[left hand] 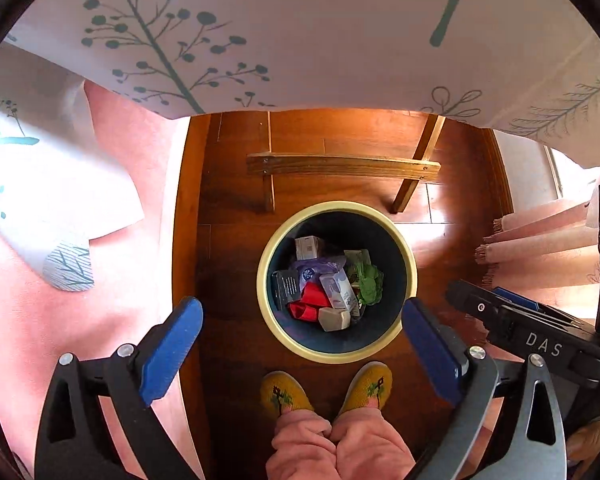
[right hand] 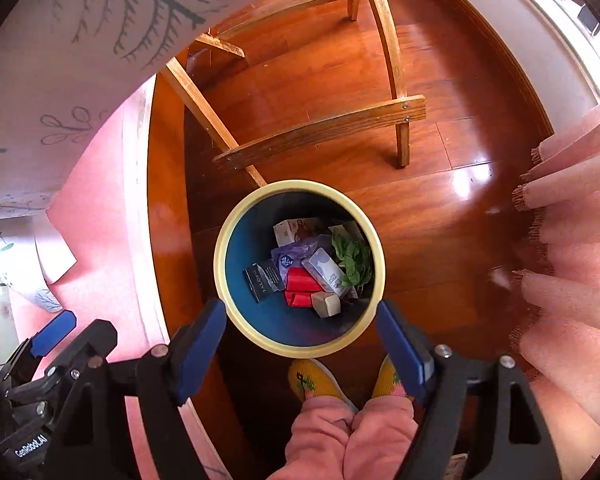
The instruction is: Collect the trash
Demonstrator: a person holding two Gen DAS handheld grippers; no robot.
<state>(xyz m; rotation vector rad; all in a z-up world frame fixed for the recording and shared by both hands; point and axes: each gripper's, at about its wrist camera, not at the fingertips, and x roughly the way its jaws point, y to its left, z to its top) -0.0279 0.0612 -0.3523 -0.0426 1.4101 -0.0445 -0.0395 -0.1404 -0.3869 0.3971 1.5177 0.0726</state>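
Note:
A round bin with a cream rim point(left hand: 265, 276) point(right hand: 219, 256) and dark blue inside stands on the wooden floor. In it lie several pieces of trash: a red wrapper point(left hand: 310, 300) point(right hand: 299, 286), a green crumpled piece point(left hand: 370, 282) point(right hand: 352, 258), a black packet point(left hand: 286, 288) point(right hand: 264, 278), small cartons and a beige block point(left hand: 334, 319) point(right hand: 326, 304). My left gripper point(left hand: 302, 330) hangs above the bin, pointing down, open with nothing between its blue pads. My right gripper point(right hand: 302, 330) is also above the bin, open and empty. Each gripper shows at the edge of the other's view.
A wooden chair frame point(left hand: 342, 166) point(right hand: 320, 128) stands just beyond the bin. A tablecloth with a plant print point(left hand: 300, 32) point(right hand: 60, 40) overhangs at the top. Pink fringed cloth point(left hand: 540, 248) point(right hand: 572, 240) lies right. A person's yellow slippers point(left hand: 286, 394) point(right hand: 312, 380) and pink trousers are below the bin.

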